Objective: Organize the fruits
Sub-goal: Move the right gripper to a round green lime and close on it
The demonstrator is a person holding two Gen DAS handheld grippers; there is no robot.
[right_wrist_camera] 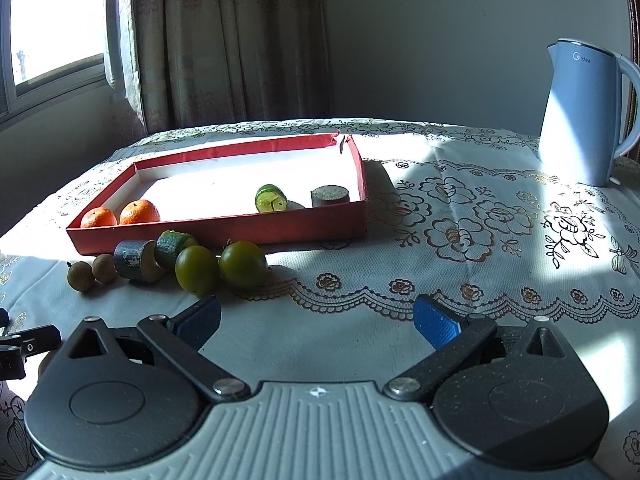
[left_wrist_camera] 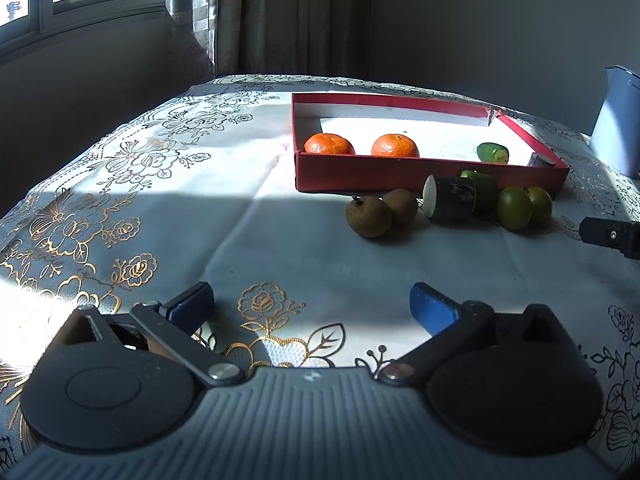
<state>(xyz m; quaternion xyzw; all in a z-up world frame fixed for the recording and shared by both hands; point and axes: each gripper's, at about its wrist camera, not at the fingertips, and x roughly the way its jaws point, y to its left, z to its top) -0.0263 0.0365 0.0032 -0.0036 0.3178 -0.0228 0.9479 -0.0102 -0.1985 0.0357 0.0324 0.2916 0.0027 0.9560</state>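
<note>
Left gripper [left_wrist_camera: 312,306]: blue-padded fingers spread wide, nothing between them; hovers over the white, gold-flowered tablecloth [left_wrist_camera: 256,240], well short of the fruit.
Right gripper [right_wrist_camera: 317,318]: released, blue pads far apart, empty; two round green fruits [right_wrist_camera: 221,269] lie just ahead of its left finger.
Tray: shallow red cardboard tray with a white floor [right_wrist_camera: 224,230], on the tablecloth, part in sunlight.
In tray, left end: two orange mandarins [left_wrist_camera: 362,145], side by side against the near wall.
In tray, right end: one cut green cucumber-like piece [right_wrist_camera: 271,198] and one short dark cylinder with a pale cut top [right_wrist_camera: 330,197], near the near-right corner.
Outside tray: a row along the near wall – two small brown round fruits [right_wrist_camera: 93,272], a dark cylinder piece lying on its side [right_wrist_camera: 135,261], a green cut piece [right_wrist_camera: 174,248] behind it, then the two green fruits. Neighbours touch or nearly so.
Kettle: pale blue electric kettle [right_wrist_camera: 584,112], upright at the table's far right, well apart from the tray.
Background: patterned curtain [right_wrist_camera: 224,40] and window.
</note>
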